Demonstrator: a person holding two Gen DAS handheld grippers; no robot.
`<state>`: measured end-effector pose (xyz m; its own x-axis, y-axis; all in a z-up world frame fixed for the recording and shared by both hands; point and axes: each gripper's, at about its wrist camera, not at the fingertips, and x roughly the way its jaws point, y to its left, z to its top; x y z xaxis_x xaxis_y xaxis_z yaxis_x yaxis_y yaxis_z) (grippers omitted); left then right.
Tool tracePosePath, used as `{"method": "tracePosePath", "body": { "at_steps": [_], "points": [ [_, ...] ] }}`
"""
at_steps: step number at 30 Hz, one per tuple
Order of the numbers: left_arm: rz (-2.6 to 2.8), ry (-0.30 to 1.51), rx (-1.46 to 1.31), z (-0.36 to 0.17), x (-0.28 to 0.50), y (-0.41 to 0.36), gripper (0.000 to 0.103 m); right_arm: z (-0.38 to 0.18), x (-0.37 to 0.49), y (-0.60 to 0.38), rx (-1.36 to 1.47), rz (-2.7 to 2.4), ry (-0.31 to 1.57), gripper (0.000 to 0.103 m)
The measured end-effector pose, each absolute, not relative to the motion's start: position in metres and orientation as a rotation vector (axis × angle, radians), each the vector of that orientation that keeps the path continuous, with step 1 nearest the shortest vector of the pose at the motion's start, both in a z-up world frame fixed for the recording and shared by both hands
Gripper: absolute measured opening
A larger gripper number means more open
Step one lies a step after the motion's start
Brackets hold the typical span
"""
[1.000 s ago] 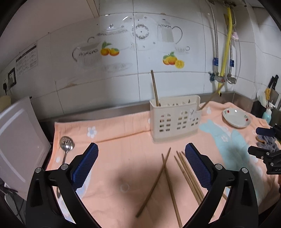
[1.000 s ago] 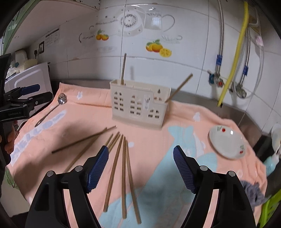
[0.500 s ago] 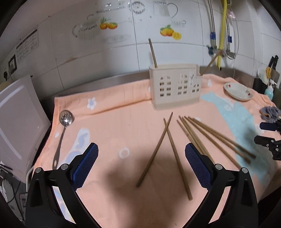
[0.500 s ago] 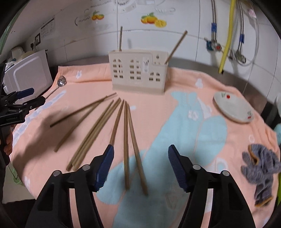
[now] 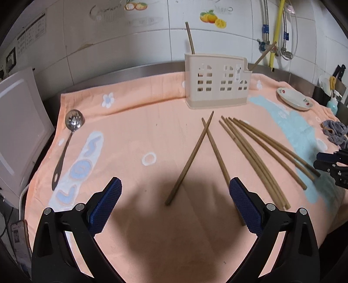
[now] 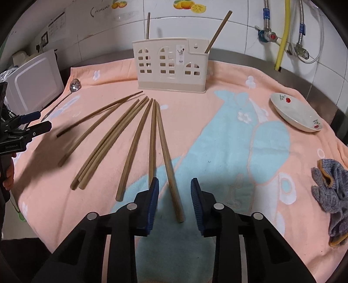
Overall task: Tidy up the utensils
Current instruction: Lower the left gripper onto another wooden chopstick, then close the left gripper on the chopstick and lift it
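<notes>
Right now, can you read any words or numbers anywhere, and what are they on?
Wall tile decal: cursive word beside the fruit, too blurred to read.
Wall tile decal: pale cursive word, unreadable.
Wall notice sheet: printed rows, too small to read.
Left gripper body: a line of small print, too small to read.
Chopstick holder sticker: only a tiny picture, no words.
Towel: blue swirly shapes, not clearly letters.

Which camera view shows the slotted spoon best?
The left wrist view. There the slotted spoon lies whole on the towel, with its perforated bowl and long handle clear. In the right wrist view it is small and far away near the towel's left edge; its handle is faint.
</notes>
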<state>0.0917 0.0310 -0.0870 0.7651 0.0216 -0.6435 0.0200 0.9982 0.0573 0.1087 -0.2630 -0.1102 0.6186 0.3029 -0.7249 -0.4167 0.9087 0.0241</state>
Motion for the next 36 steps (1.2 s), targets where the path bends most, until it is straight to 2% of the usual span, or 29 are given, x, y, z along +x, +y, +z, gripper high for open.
{"method": "tracePosePath", "body": {
  "at_steps": [10,23,31,33,36],
  "points": [
    [-0.009,0.727,0.075,-0.097,0.097,0.033,0.096,-0.124,0.118,-0.257,-0.175,0.431,0.833,0.018],
    [-0.066,0.783,0.077,-0.108,0.122,0.034,0.066,-0.128,0.123,-0.254,-0.185,0.426,0.83,0.01],
    [-0.098,0.807,0.067,-0.111,0.138,0.037,0.056,-0.128,0.124,-0.255,-0.182,0.427,0.828,0.01],
    [-0.109,0.821,0.058,-0.113,0.143,0.037,0.047,-0.128,0.125,-0.255,-0.182,0.427,0.827,0.01],
    [-0.121,0.834,0.057,-0.116,0.147,0.036,0.04,-0.128,0.125,-0.255,-0.18,0.427,0.827,0.01]
  ]
}}
